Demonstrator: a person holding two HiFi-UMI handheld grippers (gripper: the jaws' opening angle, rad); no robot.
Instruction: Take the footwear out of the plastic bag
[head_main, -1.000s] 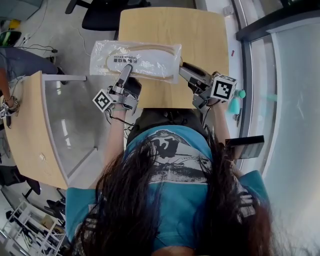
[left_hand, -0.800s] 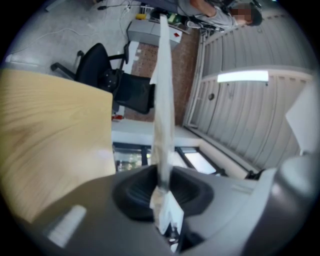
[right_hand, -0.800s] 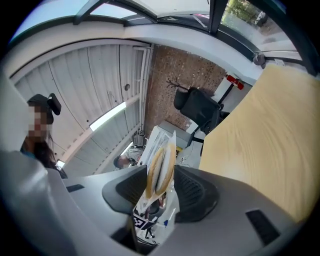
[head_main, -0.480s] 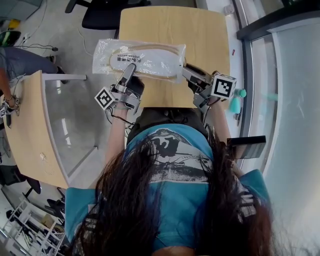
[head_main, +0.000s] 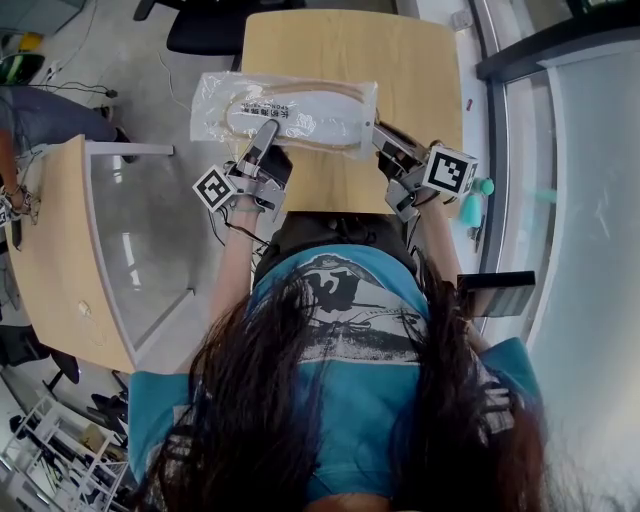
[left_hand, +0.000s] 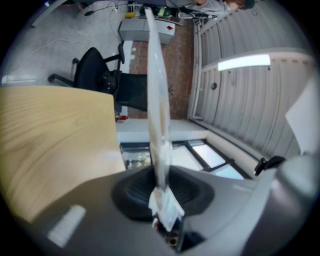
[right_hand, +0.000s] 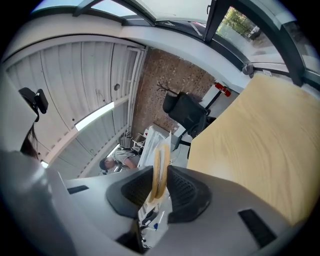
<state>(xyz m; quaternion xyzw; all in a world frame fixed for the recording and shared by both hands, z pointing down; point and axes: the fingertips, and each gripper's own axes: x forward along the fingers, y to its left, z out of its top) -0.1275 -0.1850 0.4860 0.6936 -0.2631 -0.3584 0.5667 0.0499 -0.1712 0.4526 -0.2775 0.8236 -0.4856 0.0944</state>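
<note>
At the table's near side is a clear plastic bag (head_main: 285, 112), thin, glossy and crinkled, catching bright glints. Inside it the footwear (head_main: 300, 108) looks pale and matt, with a smooth tan rim. The table (head_main: 400, 60) is light wood grain, smooth with a soft satin sheen. Also at the table's near side, the left tool (head_main: 268, 128) is matt grey plastic with black ribbed pads.

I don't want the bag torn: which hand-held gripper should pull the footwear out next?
Probably the right hand-held gripper: its jaws have just been closing on the tan edge of the footwear at the end of the plastic bag. The left hand-held gripper pinches only bag film, so it suits holding back.
</note>
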